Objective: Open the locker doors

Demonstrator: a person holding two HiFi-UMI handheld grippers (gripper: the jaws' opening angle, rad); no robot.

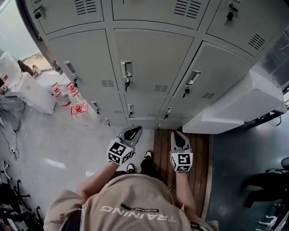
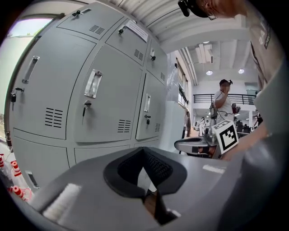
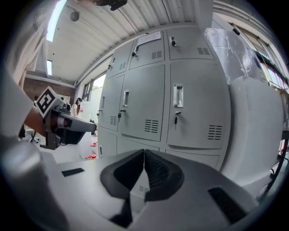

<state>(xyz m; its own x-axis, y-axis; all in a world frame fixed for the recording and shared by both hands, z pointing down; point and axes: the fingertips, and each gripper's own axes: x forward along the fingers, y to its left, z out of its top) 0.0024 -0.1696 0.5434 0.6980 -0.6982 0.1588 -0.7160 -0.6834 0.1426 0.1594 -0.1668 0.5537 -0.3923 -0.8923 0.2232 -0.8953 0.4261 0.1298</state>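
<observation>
Before closed lockers [image 1: 153,67] | left gripper [image 1: 134,130], right gripper [image 1: 177,134]: jaws together, empty | bottles [image 1: 77,107] left, white box [image 1: 235,106] right

Paper label [image 3: 149,38] on a door high above the right gripper [image 3: 143,153]: print too small to read. Top row of lockers [image 1: 149,9], ahead of it: cut off by the head view's upper edge. Bottom lockers [image 2: 45,164], ahead of the left gripper [image 2: 143,151]: partly hidden behind its body. Bottles [image 1: 72,89] to its left: labels too small to tell. Dark objects [image 1: 9,198], behind and left of it: cut by the edge, unidentifiable.
</observation>
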